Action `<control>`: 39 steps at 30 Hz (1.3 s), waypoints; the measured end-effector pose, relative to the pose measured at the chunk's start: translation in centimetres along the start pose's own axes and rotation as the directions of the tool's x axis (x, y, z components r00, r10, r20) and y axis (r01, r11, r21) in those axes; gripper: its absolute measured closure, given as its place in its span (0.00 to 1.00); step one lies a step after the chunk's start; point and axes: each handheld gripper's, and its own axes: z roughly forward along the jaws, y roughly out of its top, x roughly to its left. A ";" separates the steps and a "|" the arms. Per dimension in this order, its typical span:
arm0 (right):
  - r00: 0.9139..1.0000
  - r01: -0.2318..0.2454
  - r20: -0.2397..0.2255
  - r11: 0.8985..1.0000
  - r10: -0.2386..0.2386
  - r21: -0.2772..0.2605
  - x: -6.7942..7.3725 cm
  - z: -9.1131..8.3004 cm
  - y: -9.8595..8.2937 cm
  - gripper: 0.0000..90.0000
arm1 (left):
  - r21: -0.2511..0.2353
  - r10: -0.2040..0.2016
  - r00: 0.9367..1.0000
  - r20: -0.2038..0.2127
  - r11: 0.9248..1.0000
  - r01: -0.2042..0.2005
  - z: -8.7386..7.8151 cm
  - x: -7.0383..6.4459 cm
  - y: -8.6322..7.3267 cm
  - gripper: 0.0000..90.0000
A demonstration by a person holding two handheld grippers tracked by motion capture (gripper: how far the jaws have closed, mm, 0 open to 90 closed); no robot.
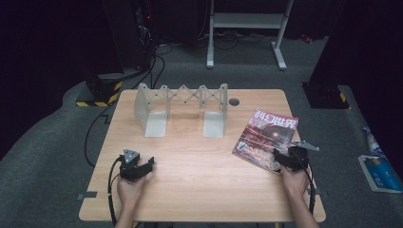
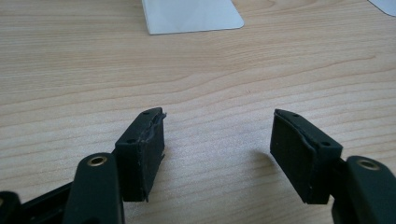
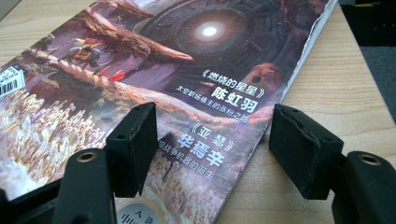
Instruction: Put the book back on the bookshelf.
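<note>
Right claw [image 3: 210,149] hovers spread wide over the magazine [image 1: 266,135] edge. Left claw [image 1: 137,167], also spread, rests on the bench [image 1: 199,180]. Straddle the spine squarely before closing.

Magazine [image 1: 266,137] and expandable rack [image 1: 180,108] on the bench.
The closed magazine lies flat, cover up, askew, right of the upright white rack.

The magazine [image 3: 154,93] runs off the right gripper view's left and bottom edges, its barcode clipped.
</note>
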 end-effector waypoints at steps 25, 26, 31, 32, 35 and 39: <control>0.991 0.129 -0.017 0.991 -0.129 -0.039 1.3 -1.6 -1.9 0.39 | 0.000 -0.002 1.000 -0.001 1.000 0.002 0.0 0.0 0.0 0.39; 0.990 0.137 -0.023 0.990 -0.138 -0.039 1.5 -1.9 -2.1 0.39 | -0.001 -0.002 1.000 -0.001 1.000 0.002 0.0 0.0 0.0 0.39; 0.987 0.157 -0.028 0.987 -0.159 -0.042 1.9 -2.4 -2.7 0.39 | 0.000 -0.002 1.000 -0.001 1.000 0.002 0.0 0.0 0.0 0.39; 0.987 0.157 -0.028 0.987 -0.159 -0.042 1.9 -2.4 -2.7 0.39 | 0.000 -0.002 1.000 -0.001 1.000 0.002 0.0 0.0 0.0 0.39; 0.981 0.189 -0.027 0.981 -0.190 -0.037 2.3 -2.9 -3.0 0.40 | 0.000 -0.001 1.000 -0.002 1.000 0.001 0.0 0.0 0.0 0.39; 0.980 0.193 -0.042 0.980 -0.195 -0.046 2.5 -3.2 -3.5 0.40 | 0.000 0.000 1.000 -0.002 1.000 0.000 0.0 0.0 0.0 0.39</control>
